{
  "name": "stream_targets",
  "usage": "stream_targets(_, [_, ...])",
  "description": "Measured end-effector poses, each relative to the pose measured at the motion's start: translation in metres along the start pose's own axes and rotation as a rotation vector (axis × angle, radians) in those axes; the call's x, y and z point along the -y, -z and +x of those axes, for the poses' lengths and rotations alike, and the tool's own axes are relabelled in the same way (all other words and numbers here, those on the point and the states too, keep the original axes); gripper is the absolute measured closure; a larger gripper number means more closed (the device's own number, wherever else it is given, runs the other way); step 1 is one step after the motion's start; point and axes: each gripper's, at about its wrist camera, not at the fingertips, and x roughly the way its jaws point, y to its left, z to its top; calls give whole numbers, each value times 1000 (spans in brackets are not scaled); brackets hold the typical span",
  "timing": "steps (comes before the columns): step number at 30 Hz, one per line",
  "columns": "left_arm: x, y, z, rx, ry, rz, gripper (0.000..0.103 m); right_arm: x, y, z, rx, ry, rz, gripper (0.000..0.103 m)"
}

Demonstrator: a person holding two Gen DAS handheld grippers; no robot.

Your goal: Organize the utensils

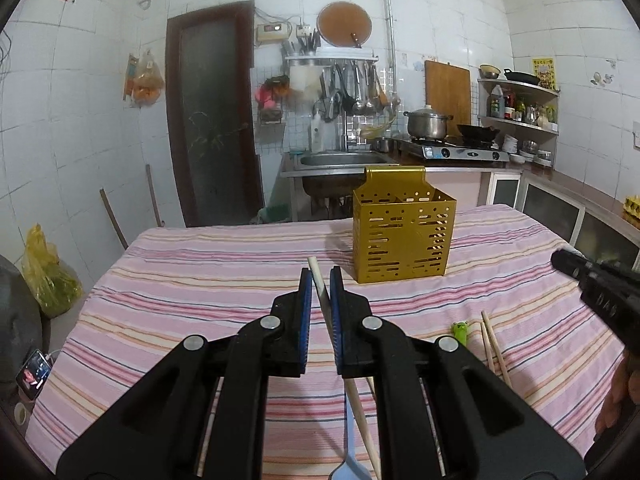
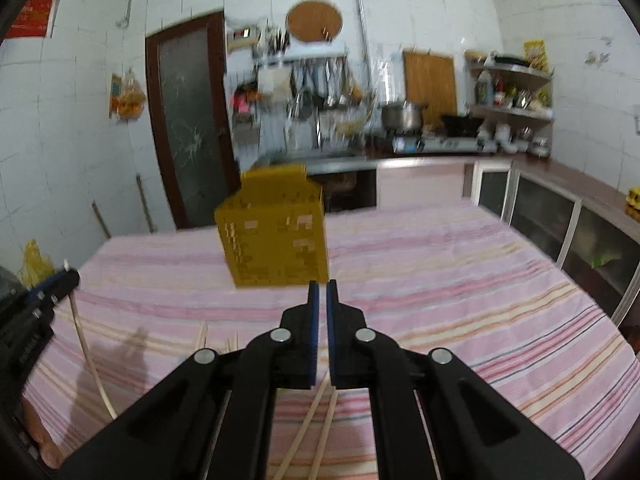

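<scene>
My left gripper (image 1: 321,276) is shut on a wooden chopstick (image 1: 318,280) and holds it above the striped tablecloth, in front of and left of the gold perforated utensil holder (image 1: 404,236). It shows from the side in the right wrist view (image 2: 60,280), with the chopstick (image 2: 86,344) hanging down. My right gripper (image 2: 320,286) has its jaws nearly together with nothing between them, just in front of the holder (image 2: 276,236). Two chopsticks (image 2: 316,428) lie on the cloth below it. A pair of chopsticks (image 1: 494,348), a green-headed utensil (image 1: 461,330) and a blue spoon (image 1: 350,456) lie on the table.
The table with the pink striped cloth (image 1: 200,280) fills the foreground. Behind it are a sink (image 1: 340,160), a stove with pots (image 1: 452,148), cabinets along the right wall (image 1: 560,208) and a dark door (image 1: 212,120). A phone (image 1: 34,372) lies at the left.
</scene>
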Motion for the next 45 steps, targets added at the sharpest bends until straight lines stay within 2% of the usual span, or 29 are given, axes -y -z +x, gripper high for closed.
stream_targets(6, [-7, 0, 23, -63, 3, -14, 95, 7, 13, 35, -125, 25, -5, 96])
stream_targets(8, [-10, -2, 34, -87, 17, -30, 95, 11, 16, 46, -166, 25, 8, 68])
stream_targets(9, [-12, -3, 39, -100, 24, -40, 95, 15, 18, 50, -177, 24, 25, 44])
stream_targets(10, [-14, -4, 44, -114, 30, -47, 95, 17, 19, 53, -185, 30, 32, 44])
stream_targets(12, [-17, -4, 52, -128, 33, -53, 95, 17, 23, 61, -220, 46, 12, 46])
stream_targets(18, [-16, -1, 73, -170, 51, -49, 95, 10, 42, 100, -393, 111, -41, 72])
stream_targets(24, [-17, -2, 82, -178, 61, -57, 95, 12, 52, 123, -466, 115, -19, 75])
stream_targets(29, [-15, -2, 88, -184, 66, -57, 95, 9, 48, 136, -467, 141, -36, 78])
stream_targets(32, [-12, -1, 93, -188, 70, -52, 95, 11, 44, 147, -474, 135, -17, 86])
stream_targets(33, [-11, -1, 95, -191, 72, -52, 95, 11, 43, 148, -475, 132, -13, 93])
stream_targets(36, [-8, -1, 96, -192, 78, -44, 95, 13, 37, 146, -460, 107, 10, 96])
stream_targets(41, [-4, -5, 87, -159, 91, -25, 96, 23, 21, 117, -362, 68, 55, 97])
stream_targets(45, [-5, -11, 76, -129, 108, -38, 96, 26, 6, 87, -248, -6, 101, 97])
